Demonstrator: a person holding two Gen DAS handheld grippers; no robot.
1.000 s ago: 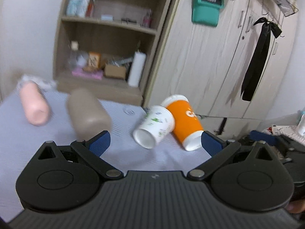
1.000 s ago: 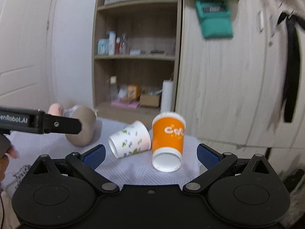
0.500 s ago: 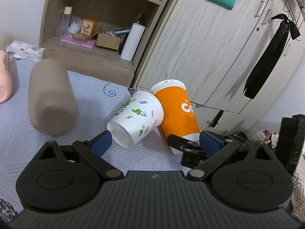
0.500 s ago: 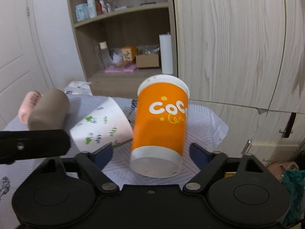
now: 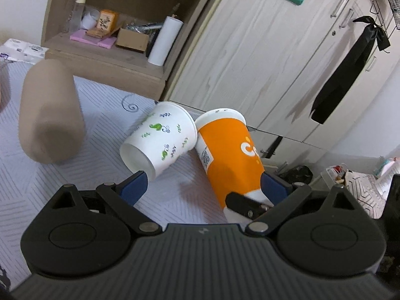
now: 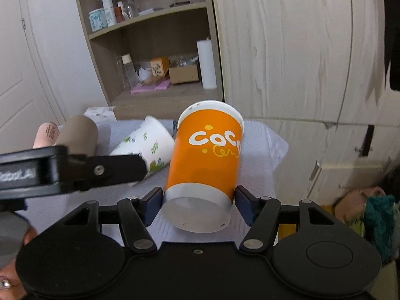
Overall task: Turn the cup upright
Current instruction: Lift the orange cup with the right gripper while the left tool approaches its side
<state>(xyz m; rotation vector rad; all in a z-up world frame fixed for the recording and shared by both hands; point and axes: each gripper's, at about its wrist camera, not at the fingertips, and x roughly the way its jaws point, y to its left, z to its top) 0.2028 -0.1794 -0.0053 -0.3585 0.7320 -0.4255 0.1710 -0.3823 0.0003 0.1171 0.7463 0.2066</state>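
An orange paper cup (image 6: 205,165) lies on its side on the cloth-covered table, base toward my right gripper; it also shows in the left wrist view (image 5: 230,155). My right gripper (image 6: 198,202) has both blue pads against the cup's white base band and is shut on it. A white cup with green leaf print (image 5: 160,142) lies on its side touching the orange cup, base toward my left gripper (image 5: 202,187), which is open and empty just short of it. The white cup shows in the right wrist view (image 6: 147,145), partly hidden by my left gripper's finger (image 6: 115,167).
A brown cylinder (image 5: 50,115) and a pink one (image 6: 46,135) lie on the table at the left. The grey patterned cloth (image 5: 82,182) ends at a table edge on the right (image 6: 277,150). An open shelf (image 6: 160,50) and wooden cabinet doors (image 5: 275,62) stand behind.
My right gripper moved forward and closed its pads on the orange cup's base. My left gripper moved closer to the white cup.
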